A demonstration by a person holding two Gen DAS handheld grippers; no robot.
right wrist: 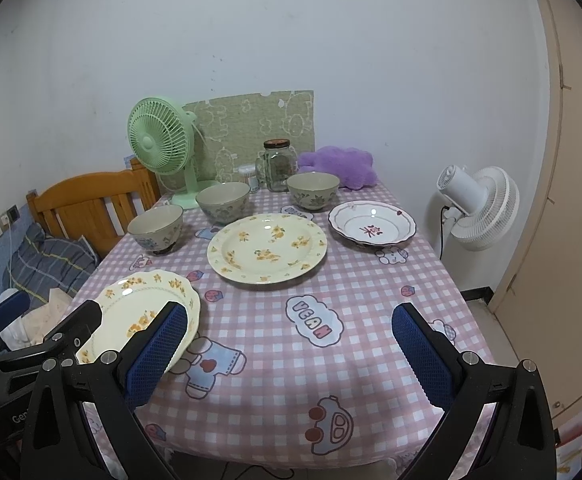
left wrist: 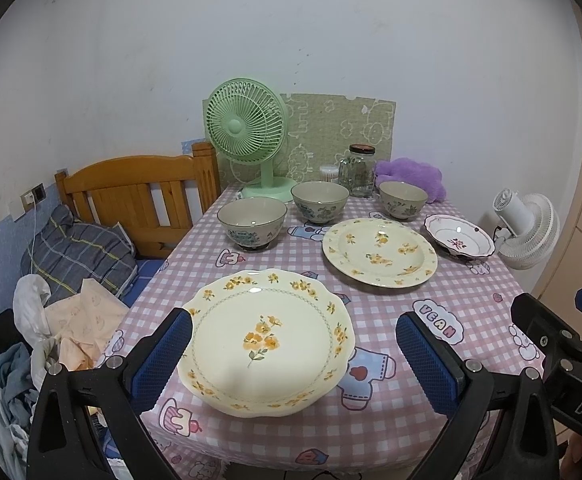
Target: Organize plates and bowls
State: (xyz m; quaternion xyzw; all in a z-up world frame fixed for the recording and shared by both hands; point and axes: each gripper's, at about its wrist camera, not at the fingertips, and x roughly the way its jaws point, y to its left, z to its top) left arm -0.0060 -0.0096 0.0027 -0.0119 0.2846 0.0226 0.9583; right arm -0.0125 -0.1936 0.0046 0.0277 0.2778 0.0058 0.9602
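Observation:
A scalloped cream plate with yellow flowers (left wrist: 267,340) lies at the table's near left, between the spread blue pads of my left gripper (left wrist: 293,356), which is open and hovers above it. My right gripper (right wrist: 291,356) is open over bare cloth to the plate's right (right wrist: 143,320). Farther back lie a round cream floral plate (left wrist: 379,250) (right wrist: 267,248) and a smaller white plate with a dark rim (left wrist: 459,238) (right wrist: 371,224). Three grey-green bowls (left wrist: 251,222) (left wrist: 320,200) (left wrist: 403,199) stand in a row behind them, also in the right wrist view (right wrist: 155,229) (right wrist: 223,202) (right wrist: 313,190).
The table (right wrist: 331,360) has a pink checked cloth. At its back stand a green fan (left wrist: 247,136), a glass jar (left wrist: 358,170), a cotton-swab tub (left wrist: 328,174) and a purple plush (left wrist: 411,174). A white fan (right wrist: 479,208) is right of the table; a wooden bed (left wrist: 131,196) with clothes is left.

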